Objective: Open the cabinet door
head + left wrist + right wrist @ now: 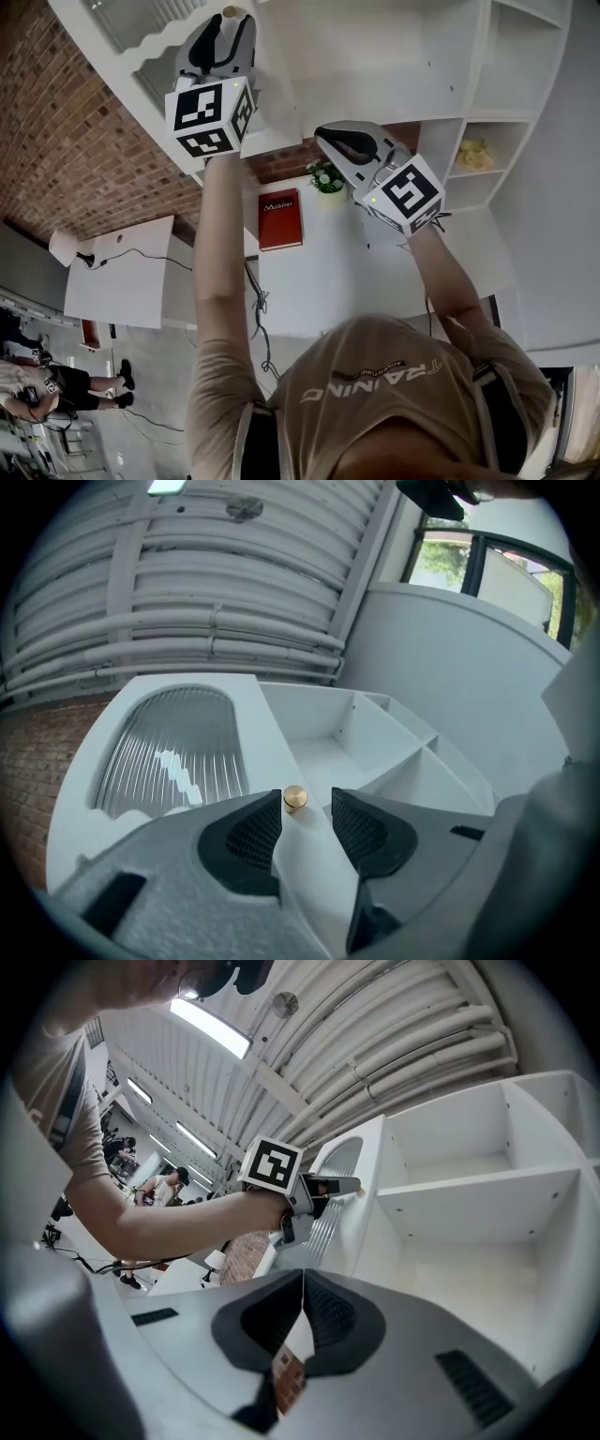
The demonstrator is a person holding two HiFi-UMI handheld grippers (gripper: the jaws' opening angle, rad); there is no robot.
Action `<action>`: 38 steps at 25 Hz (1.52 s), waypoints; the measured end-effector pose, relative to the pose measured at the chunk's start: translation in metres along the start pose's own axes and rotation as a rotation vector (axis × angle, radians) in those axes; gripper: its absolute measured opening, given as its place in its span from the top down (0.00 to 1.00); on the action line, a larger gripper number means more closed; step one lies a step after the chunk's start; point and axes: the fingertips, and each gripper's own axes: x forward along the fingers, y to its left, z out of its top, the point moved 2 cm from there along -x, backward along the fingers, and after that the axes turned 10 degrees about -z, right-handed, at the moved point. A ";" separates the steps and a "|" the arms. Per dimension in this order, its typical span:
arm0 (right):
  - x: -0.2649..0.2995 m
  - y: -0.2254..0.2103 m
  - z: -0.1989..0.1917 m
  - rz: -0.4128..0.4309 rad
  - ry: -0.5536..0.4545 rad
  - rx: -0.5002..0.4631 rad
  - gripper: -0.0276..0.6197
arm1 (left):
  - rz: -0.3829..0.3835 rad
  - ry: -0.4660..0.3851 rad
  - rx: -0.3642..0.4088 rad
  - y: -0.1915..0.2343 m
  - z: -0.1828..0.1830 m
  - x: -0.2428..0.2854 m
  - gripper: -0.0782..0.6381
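Reaching overhead, your left gripper (307,803) sits at the small round brass knob (294,799) of the white cabinet door with the arched ribbed-glass pane (253,726). Its jaws stand apart, the knob between their tips and nearer the pad (255,834) on that view's left; the gap is wider than the knob, so nothing is clamped, and you cannot tell whether that pad touches it. The door stands swung out from the cabinet front, its edge toward the left gripper's camera, with the white open shelf compartments (349,752) showing just behind the knob. From the head view, the left gripper (230,23) points up at the knob (231,11) near the top edge, beside the door (122,61). Your right gripper (328,136) hangs lower, apart from the door, near the shelves (506,94). In its own view, the right gripper (302,1274) has both jaws pressed together with nothing between them, and the left gripper (319,1185) shows ahead against the door's edge. Below you: a white table (375,272) carrying a red book (279,219) and a small green potted plant (326,178). A red brick wall (66,141) fills the head view's left.
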 end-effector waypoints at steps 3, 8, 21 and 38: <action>0.006 -0.003 0.007 0.005 -0.019 -0.005 0.94 | 0.017 0.021 0.069 0.002 0.004 0.008 0.69; 0.009 -0.006 -0.002 0.007 -0.015 0.004 0.94 | 0.039 0.035 0.060 0.011 0.002 0.016 0.80; -0.005 -0.011 -0.028 0.000 0.016 0.037 0.94 | 0.049 0.015 0.081 0.005 0.010 0.005 0.80; -0.025 0.015 -0.045 0.149 0.041 0.100 0.94 | -0.016 -0.029 -0.037 -0.004 0.044 -0.049 0.80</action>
